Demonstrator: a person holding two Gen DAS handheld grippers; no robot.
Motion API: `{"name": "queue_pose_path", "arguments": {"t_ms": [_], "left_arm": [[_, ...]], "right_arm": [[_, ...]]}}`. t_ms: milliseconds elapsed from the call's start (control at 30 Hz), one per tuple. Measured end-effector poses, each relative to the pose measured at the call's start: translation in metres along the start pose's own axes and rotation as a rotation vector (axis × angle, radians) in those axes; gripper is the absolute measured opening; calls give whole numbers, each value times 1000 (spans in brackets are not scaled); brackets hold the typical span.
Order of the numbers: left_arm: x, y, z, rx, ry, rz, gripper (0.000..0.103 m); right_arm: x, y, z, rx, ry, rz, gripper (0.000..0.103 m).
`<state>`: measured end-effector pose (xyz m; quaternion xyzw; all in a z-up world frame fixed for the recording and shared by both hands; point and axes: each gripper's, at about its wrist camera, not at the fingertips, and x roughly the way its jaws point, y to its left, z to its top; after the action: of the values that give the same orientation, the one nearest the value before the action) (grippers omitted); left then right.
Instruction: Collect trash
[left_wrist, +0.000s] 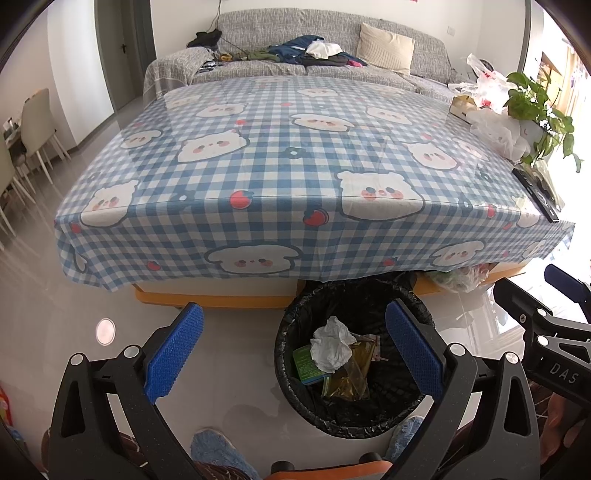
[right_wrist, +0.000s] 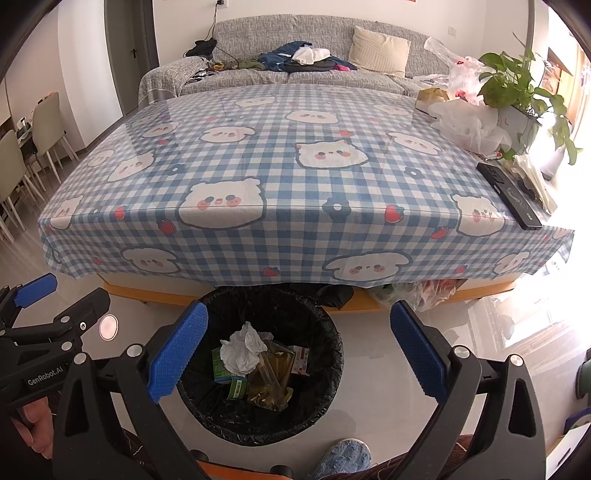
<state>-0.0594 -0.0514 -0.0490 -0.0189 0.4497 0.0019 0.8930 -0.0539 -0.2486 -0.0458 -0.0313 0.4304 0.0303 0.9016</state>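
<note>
A black-lined trash bin (left_wrist: 295, 332) (right_wrist: 328, 332) stands on the floor in front of the low table. Inside lie a crumpled white tissue (left_wrist: 330, 345) (right_wrist: 242, 349), a green carton (left_wrist: 304, 363) (right_wrist: 219, 365) and a yellowish plastic wrapper (left_wrist: 349, 373) (right_wrist: 271, 380). My left gripper (left_wrist: 295, 354) hangs open above the bin's left half, holding nothing. My right gripper (right_wrist: 297, 350) is open too, spread over the bin, empty. The right gripper's body shows at the right edge of the left wrist view, and the left gripper's body at the left edge of the right wrist view.
The table wears a blue checked cloth (left_wrist: 280, 155) (right_wrist: 280, 166). At its right end sit plastic bags (left_wrist: 495, 129) (right_wrist: 465, 125), a potted plant (left_wrist: 535, 103) (right_wrist: 517, 85) and a black remote (left_wrist: 535, 192) (right_wrist: 509, 195). A grey sofa (left_wrist: 314, 40) stands behind. Blue slippers (left_wrist: 218, 450) (right_wrist: 343, 458) are below.
</note>
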Motion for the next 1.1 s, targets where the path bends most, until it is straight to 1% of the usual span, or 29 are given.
{"name": "queue_pose_path", "arguments": {"t_ms": [267,400,467,633,833,1100], "left_arm": [[0,0,0,0,-1,2,97],[0,2,-1,-4,-3,39,97],[0,2,0,-7,2,26,97],[1,0,0,-4,9,28,97],[-2,-7,0,28,-2,5,97],[-3,-7,0,12,2,-14,97]], "right_arm": [[0,0,0,0,0,-1,95],[0,0,0,0,-1,-1,95],[0,0,0,1,0,0,95],[0,-1,0,2,0,0,95],[0,-1,0,1,0,0,95],[0,-1,0,1,0,0,95]]}}
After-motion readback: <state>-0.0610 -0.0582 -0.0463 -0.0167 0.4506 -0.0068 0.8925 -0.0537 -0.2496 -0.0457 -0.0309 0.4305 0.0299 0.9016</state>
